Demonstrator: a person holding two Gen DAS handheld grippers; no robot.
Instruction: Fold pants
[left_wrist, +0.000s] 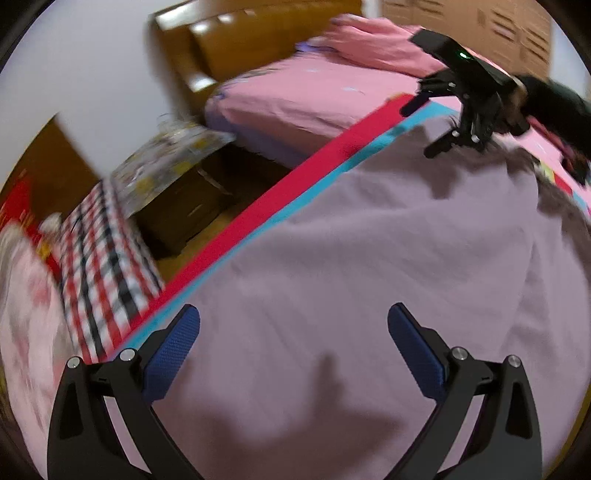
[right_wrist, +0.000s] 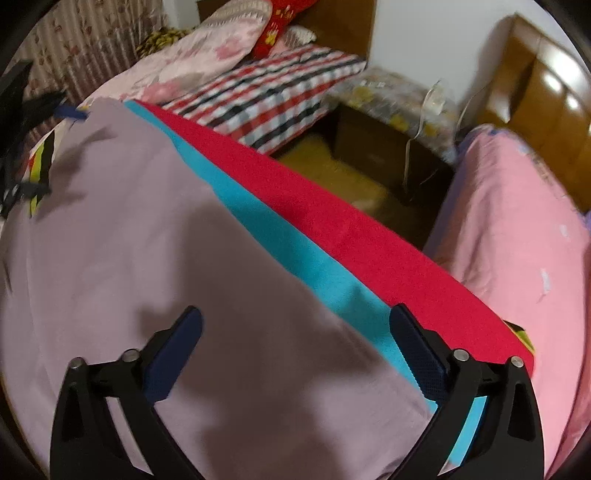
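Pants (left_wrist: 369, 277): mauve cloth spread flat on work surface, beside blue strip (right_wrist: 295, 254) and red strip (right_wrist: 354, 229). Left gripper (left_wrist: 293, 332) fingers spread wide above cloth, nothing between. Right gripper (right_wrist: 295, 332) likewise wide apart, empty, over cloth edge. No readable writing.

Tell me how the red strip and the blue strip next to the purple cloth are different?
The red strip is wider; the blue strip is narrower. The red strip lies along the outer edge, nearest the floor gap, while the blue strip sits between it and the purple cloth. The purple cloth covers part of the blue strip but does not reach the red strip. Both run side by side, straight and flat.
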